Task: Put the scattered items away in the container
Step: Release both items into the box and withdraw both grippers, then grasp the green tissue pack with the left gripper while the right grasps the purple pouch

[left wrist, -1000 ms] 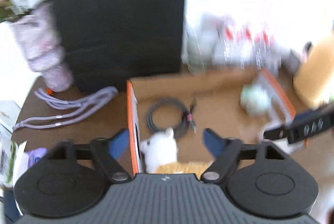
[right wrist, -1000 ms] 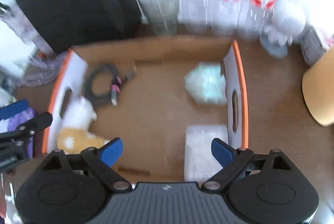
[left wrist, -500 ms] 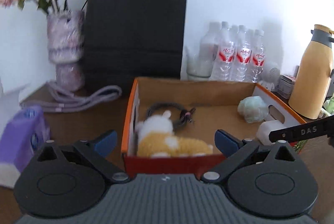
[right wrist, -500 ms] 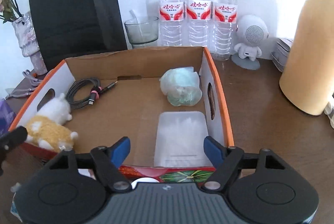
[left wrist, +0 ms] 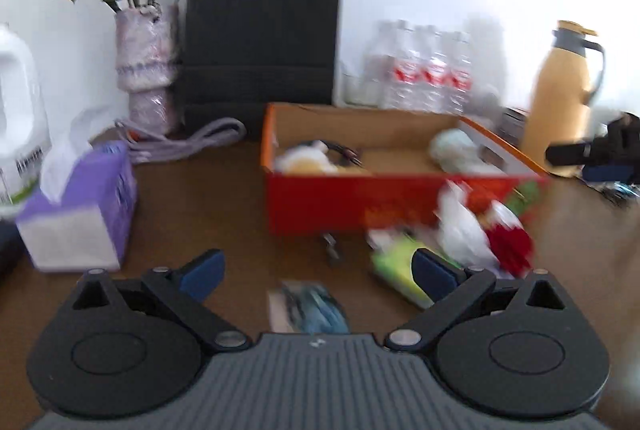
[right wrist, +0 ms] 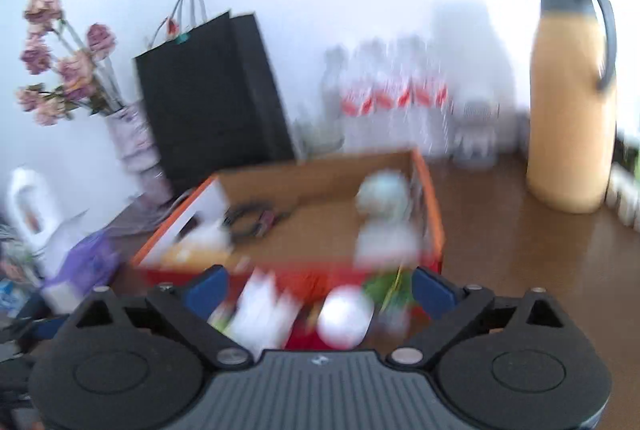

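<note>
An orange cardboard box (left wrist: 344, 205) (right wrist: 434, 230) stands on the brown table. Inside lie a white-and-yellow plush toy (left wrist: 306, 161), a black cable (right wrist: 250, 220), a pale green bundle (left wrist: 456, 147) (right wrist: 384, 191) and a white packet (right wrist: 386, 242). In front of the box lie a white-and-red item (left wrist: 476, 230) (right wrist: 344, 316), a green packet (left wrist: 396, 266), a small metal clip (left wrist: 332, 248) and a blue-grey packet (left wrist: 310, 308). My left gripper (left wrist: 316, 270) is open and empty above the blue-grey packet. My right gripper (right wrist: 320, 288) is open and empty above the white-and-red item.
A purple tissue box (left wrist: 80, 213) and a white jug (left wrist: 18, 109) are at the left. A vase of dried flowers (left wrist: 146, 69), a black paper bag (left wrist: 260, 41), water bottles (left wrist: 424, 73) and a yellow thermos (left wrist: 560, 97) (right wrist: 572, 101) stand behind the box.
Both grippers have pulled back from over the box toward the table's near side. The loose items in front of the box have come into view. Both stay open.
</note>
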Motion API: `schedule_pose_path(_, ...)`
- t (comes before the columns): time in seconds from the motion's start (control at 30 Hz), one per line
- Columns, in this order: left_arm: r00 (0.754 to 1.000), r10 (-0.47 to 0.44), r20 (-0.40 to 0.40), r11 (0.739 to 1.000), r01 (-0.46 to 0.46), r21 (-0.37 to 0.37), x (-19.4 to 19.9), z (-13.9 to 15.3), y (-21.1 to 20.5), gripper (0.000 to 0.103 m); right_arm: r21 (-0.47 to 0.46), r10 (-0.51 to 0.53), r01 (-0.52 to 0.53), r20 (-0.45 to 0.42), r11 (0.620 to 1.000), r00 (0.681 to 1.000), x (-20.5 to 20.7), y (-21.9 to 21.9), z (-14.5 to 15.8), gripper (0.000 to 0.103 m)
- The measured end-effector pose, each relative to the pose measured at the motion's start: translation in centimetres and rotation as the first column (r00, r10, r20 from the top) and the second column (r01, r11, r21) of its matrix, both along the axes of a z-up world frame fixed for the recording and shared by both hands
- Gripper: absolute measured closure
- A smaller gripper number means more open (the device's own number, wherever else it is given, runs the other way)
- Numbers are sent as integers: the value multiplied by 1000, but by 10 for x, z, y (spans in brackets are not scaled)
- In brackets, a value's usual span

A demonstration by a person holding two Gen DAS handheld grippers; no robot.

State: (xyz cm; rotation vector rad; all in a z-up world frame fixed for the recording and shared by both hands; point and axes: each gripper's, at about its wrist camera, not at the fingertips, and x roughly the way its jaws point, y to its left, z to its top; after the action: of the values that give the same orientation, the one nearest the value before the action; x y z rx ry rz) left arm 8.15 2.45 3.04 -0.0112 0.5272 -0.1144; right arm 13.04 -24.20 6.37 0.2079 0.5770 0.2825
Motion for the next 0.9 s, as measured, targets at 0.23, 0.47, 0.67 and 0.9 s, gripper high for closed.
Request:
schedule_pose_path(0.23, 945, -326, -22, 940, 327, 93, 23, -5, -33, 0, -102, 39, -49, -102, 994, 994, -44, 23, -49, 14)
schedule_pose_path(0.47, 918, -359, -167, 911, 383, 150, 84, -16, -46, 1, -175, 97, -119, -128, 977, 987, -40, 36, -62, 23)
schedule_pose_path(0.67, 901, -382, -203, 916, 399, 49, 90, -23, -41, 39, -270, 131, -152, -94, 951, 987, -42, 50, -64, 59)
schedule_pose_path(0.9, 951, -267, -154, 962, 273, 23, 52, -11, -29, 43, -320, 178, -191, -67, 928, 982, -52, 54, -63, 97)
